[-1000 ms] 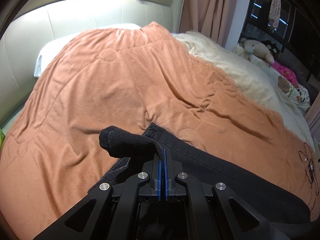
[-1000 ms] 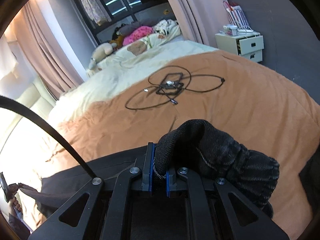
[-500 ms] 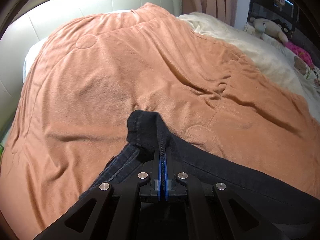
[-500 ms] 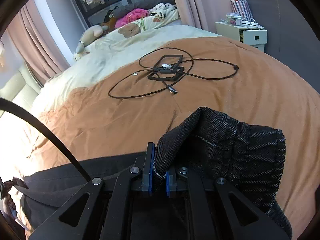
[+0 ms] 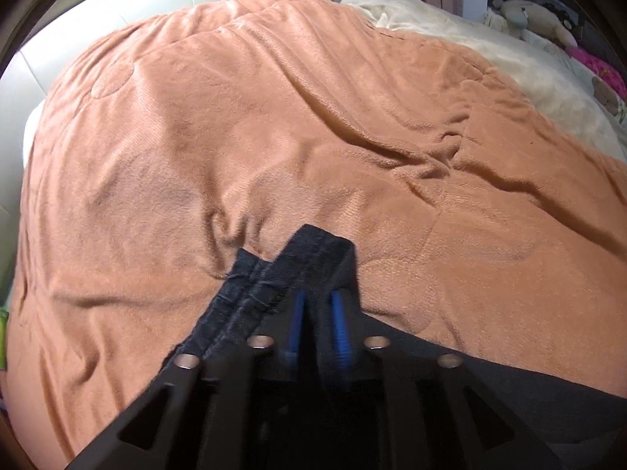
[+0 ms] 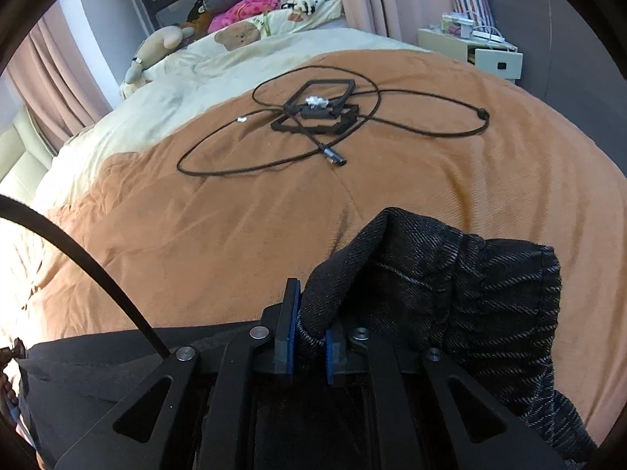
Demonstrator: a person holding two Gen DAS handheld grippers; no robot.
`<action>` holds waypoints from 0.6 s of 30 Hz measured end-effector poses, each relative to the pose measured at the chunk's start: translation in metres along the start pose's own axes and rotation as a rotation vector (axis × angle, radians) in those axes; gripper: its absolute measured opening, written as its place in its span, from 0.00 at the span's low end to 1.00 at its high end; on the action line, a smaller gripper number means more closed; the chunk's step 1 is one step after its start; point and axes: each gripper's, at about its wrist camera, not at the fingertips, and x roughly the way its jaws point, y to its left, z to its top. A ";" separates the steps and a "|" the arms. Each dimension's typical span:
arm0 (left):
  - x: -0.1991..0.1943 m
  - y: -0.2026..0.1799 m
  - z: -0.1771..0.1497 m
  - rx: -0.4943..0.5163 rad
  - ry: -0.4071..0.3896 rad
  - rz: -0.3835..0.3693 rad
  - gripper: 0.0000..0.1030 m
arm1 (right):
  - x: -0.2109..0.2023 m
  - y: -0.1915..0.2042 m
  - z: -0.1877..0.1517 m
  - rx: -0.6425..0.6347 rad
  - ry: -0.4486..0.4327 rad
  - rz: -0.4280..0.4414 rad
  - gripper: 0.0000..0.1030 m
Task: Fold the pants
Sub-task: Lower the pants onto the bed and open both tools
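Observation:
Dark pants lie on an orange blanket. In the left wrist view the hem end of a pant leg [image 5: 313, 258] rests low on the blanket, between my left gripper's [image 5: 316, 313] blue pads, which stand slightly apart; the image is blurred. In the right wrist view my right gripper [image 6: 309, 337] is shut on the ribbed waistband [image 6: 450, 286], which bunches to the right. The rest of the pants [image 6: 98, 360] stretches left.
The orange blanket [image 5: 274, 117] covers the bed, with a cream blanket [image 6: 235, 58] beyond it. A black cable and a frame-like object [image 6: 317, 113] lie mid-bed. Stuffed toys [image 6: 235, 11] sit at the far side. A white nightstand [image 6: 482, 55] stands at right.
Both grippers have moved down toward the blanket with the pants. The left gripper's pads have parted a little around the hem. The waistband has spread out at the right.

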 end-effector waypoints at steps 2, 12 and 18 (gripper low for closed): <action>-0.007 0.005 -0.001 -0.008 -0.022 -0.033 0.67 | -0.007 -0.002 0.001 0.000 -0.007 0.036 0.32; -0.053 0.052 -0.021 0.010 -0.068 -0.074 0.80 | -0.074 0.017 -0.022 -0.165 -0.096 0.137 0.92; -0.072 0.102 -0.043 -0.023 -0.041 -0.086 0.80 | -0.085 0.028 -0.043 -0.210 -0.059 0.149 0.92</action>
